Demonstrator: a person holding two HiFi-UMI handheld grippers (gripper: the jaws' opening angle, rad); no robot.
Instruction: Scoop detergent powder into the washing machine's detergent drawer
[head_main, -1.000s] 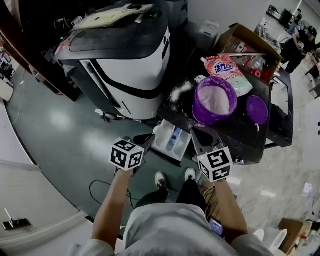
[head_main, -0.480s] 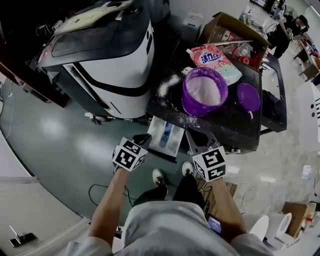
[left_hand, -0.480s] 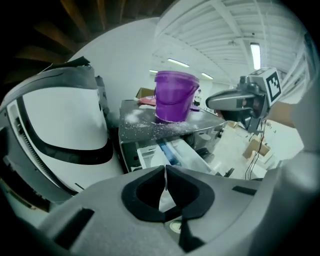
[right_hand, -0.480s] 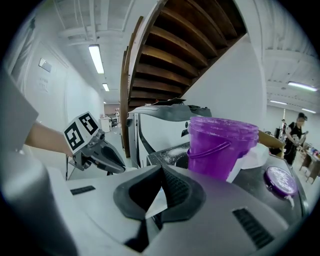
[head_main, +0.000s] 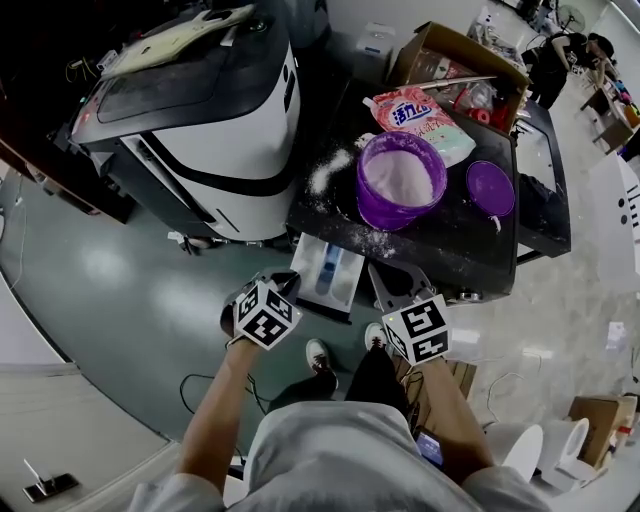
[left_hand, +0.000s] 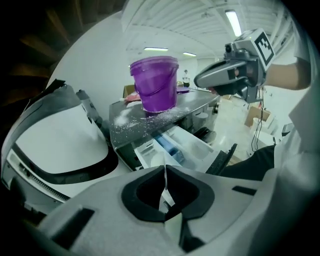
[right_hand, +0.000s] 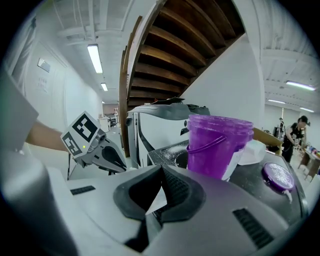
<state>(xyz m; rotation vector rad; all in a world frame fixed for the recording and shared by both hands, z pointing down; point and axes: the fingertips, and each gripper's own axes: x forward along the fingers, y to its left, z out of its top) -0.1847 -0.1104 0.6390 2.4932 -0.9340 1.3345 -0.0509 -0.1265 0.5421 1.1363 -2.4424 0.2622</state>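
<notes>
**Detergent drawer open, both grippers parked at its front edge**

Detergent drawer (head_main: 328, 272) juts out of the front of the black-topped washing machine (head_main: 440, 245), over bare green floor (head_main: 150, 290). Left gripper (head_main: 284, 280) sits just off the drawer's left near corner and right gripper (head_main: 393, 281) just off its right side, close under the top's front edge. Both have jaws pressed together with nothing between them. The drawer lies between the two, with the person's shoes (head_main: 320, 355) right below.

Room: open floor to the left and toward the person. A big white-and-black machine (head_main: 220, 130) closes off the far left, with a narrow gap between it and the washer.

On the top: a purple bucket (head_main: 400, 180) full of white powder, set back from the front edge. A purple lid (head_main: 490, 188) lies beside it on the right. Loose powder (head_main: 330, 170) is spilled to the bucket's left, near the left edge. A detergent bag (head_main: 415, 115) and a cardboard box (head_main: 460, 70) sit behind.

View differences:
- Head view only: powder fill in the bucket, the bag, the box.
- Left gripper view: drawer compartments from the front, including a blue insert, and powder scatter along the top's front edge.
- Right gripper view: the bucket's side and handle, but the drawer isn't in shot.
</notes>
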